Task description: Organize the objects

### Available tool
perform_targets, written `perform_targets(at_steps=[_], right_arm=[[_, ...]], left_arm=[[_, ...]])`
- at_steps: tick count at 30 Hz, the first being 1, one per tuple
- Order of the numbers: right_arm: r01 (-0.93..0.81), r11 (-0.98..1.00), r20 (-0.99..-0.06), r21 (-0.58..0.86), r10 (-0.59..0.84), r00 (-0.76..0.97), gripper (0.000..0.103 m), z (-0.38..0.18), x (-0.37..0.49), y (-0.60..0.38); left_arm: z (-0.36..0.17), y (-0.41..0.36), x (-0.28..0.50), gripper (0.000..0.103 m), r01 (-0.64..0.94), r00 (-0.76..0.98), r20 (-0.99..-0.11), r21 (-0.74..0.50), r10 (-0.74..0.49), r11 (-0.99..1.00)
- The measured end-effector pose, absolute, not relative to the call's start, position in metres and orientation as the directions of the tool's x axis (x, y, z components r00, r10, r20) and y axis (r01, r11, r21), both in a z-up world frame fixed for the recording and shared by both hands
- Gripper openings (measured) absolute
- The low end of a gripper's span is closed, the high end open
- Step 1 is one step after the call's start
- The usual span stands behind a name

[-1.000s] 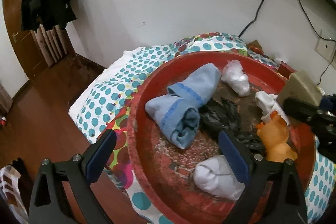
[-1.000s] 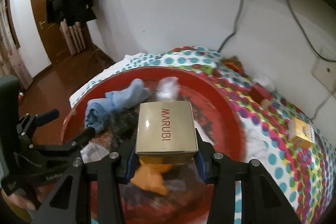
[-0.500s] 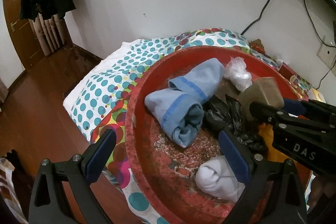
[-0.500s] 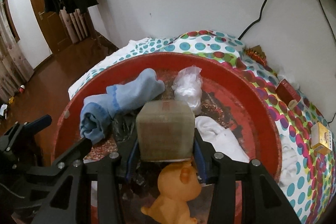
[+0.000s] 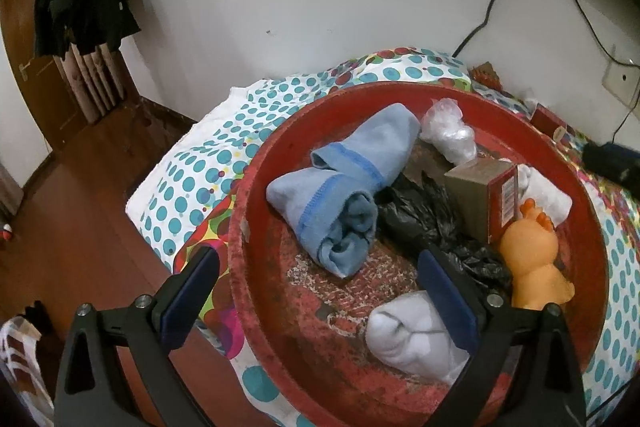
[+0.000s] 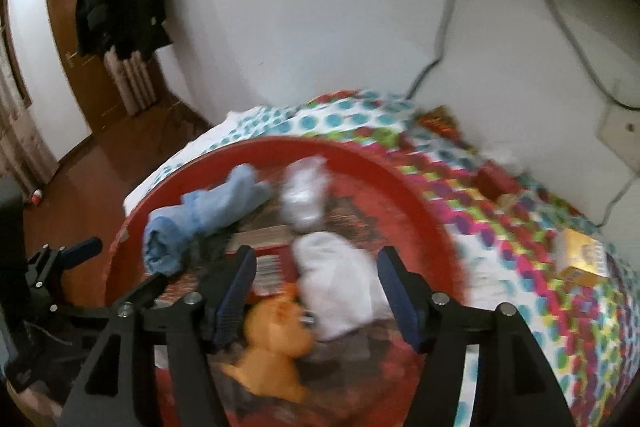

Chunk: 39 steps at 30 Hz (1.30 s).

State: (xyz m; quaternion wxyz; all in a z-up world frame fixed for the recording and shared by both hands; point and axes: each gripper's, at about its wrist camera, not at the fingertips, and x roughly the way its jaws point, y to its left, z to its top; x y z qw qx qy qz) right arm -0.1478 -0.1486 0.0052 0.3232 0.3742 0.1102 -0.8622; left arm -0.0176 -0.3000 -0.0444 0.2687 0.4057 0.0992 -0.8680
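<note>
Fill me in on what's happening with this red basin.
A person with a handheld gripper in each hand is gathering loose items into the red basin on the dotted bedspread. The right gripper has just been opening its jaws; nothing is between them, and the gold box now stands in the basin beside the orange toy, black bag and blue towel. The left gripper hovers open over the near rim.

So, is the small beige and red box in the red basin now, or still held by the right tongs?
In the basin. The box stands among the items inside the red basin; the right tongs, jaws just opened, hold nothing.
</note>
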Motion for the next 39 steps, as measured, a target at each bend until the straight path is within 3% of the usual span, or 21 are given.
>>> perform_targets(at_steps=[8,13,21,27,34,39], right_arm=[[0.423,-0.905,-0.733,0.044,-0.317,-0.602,0.071,0.002,-0.21,-0.039],[0.27,-0.961,-0.767,0.056,-0.214,-0.605,0.072,-0.004,-0.256,0.017],[-0.019,-0.95,-0.814,0.311,-0.256,-0.521,0.073,-0.033,-0.305,0.068],[0.095,-0.983,-0.831,0.159,-0.185,-0.524,0.075,-0.034,-0.33,0.056],[0.176,-0.976,-0.859,0.13,-0.2,-0.472,0.084,-0.049,-0.349,0.052],[0.232,-0.97,-0.867,0.079,-0.181,-0.464,0.084,-0.06,-0.349,0.042]], left_arm=[[-0.046,-0.286,-0.023,0.102,0.519,-0.524,-0.746,0.104,-0.412,-0.849],[-0.047,-0.282,-0.025,0.102,0.514,-0.531,-0.752,0.08,-0.39,-0.854],[-0.051,-0.274,-0.029,0.103,0.48,-0.533,-0.755,0.103,-0.383,-0.871],[-0.052,-0.276,-0.03,0.103,0.484,-0.534,-0.762,0.081,-0.367,-0.871],[-0.054,-0.27,-0.033,0.103,0.466,-0.53,-0.773,0.078,-0.348,-0.881],[-0.056,-0.261,-0.036,0.103,0.447,-0.525,-0.773,0.106,-0.357,-0.888]])
